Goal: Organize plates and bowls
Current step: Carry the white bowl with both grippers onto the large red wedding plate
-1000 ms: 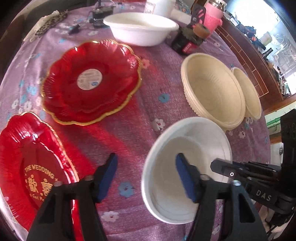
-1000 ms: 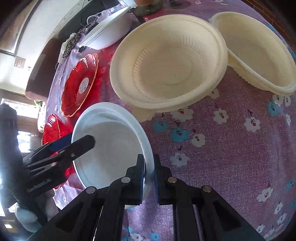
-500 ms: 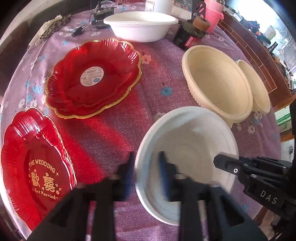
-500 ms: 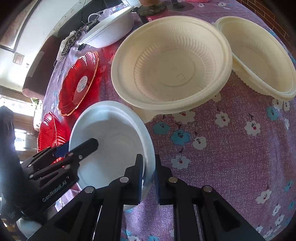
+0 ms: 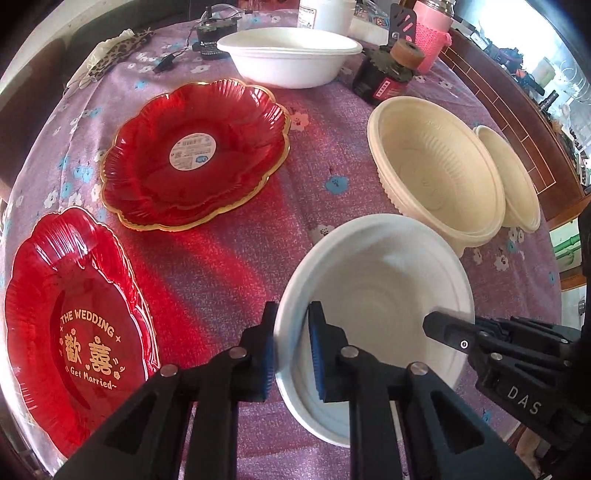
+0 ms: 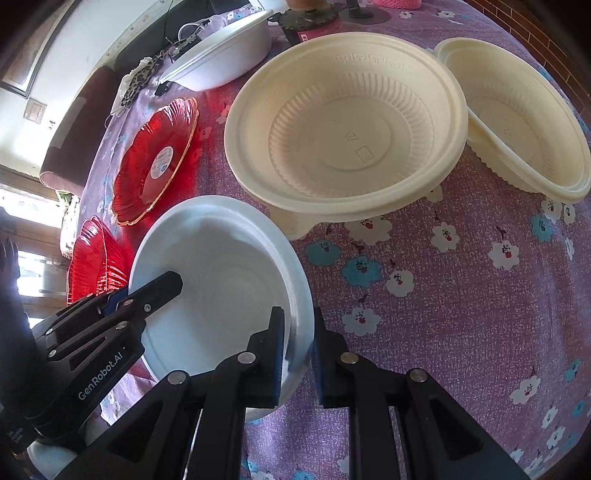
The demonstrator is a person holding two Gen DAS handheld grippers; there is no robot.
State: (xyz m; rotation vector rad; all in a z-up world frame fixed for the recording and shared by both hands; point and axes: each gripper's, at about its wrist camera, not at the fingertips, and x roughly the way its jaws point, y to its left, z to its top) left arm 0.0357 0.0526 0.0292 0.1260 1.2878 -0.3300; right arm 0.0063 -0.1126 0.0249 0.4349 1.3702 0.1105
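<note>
The left gripper [image 5: 291,347], wide open a second ago, is now clamped on the near rim of the round white foam bowl [image 5: 380,295] at lower centre of the frame. The opposite rim is pinched by the right gripper [image 6: 298,332], so the bowl is judged ready for lifting toward the matching white bowl [image 5: 290,55] at upper centre.

At twelve o'clock in your left wrist view you have a white tub [image 5: 325,14], with a pink knitted cup sleeve [image 5: 430,35] at one o'clock. Just below that sits a black and red box [image 5: 382,83] with a roll of brown tape [image 5: 406,53] on top. At eleven o'clock lie a black adapter [image 5: 212,40] and a leopard-print cloth [image 5: 114,55], all on the purple flowered tablecloth [image 5: 229,254].
</note>
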